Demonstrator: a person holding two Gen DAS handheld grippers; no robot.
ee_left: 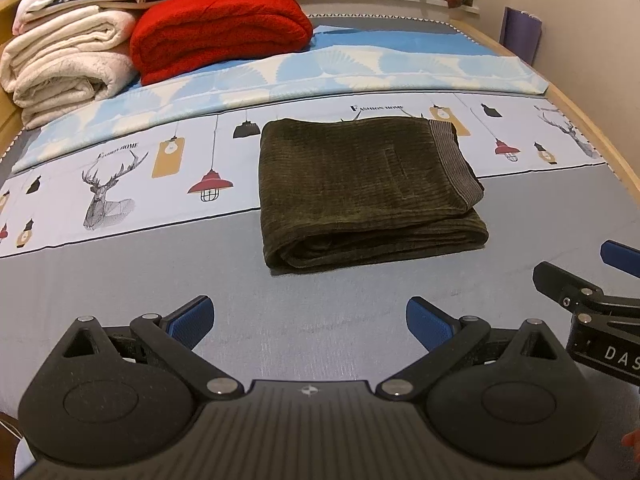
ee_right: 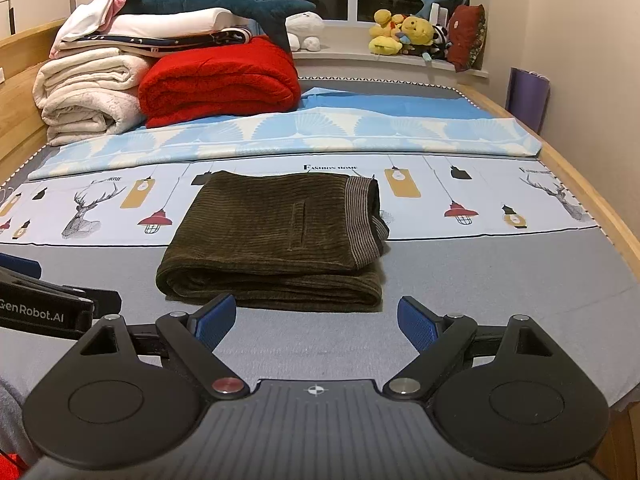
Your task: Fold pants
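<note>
From the left wrist view, I read "FASHION HOME" printed on the bed sheet (ee_left: 120,272) ahead, and "DAS" on the other tool at far right. My left gripper (ee_left: 308,322) is spread wide, holding nothing, above the bed. The folded pants (ee_left: 360,192) lie just ahead, slightly right.

From the right wrist view, "GenRobot.AI" shows at left. My right gripper (ee_right: 316,320) gapes wide, empty; the pants (ee_right: 276,240) lie just ahead.

Ribbed matt corduroy pants (ee_right: 276,236), fluffy red blanket (ee_right: 220,80), smooth printed cotton sheet (ee_right: 500,280), wooden bedframe (ee_right: 624,232)
</note>
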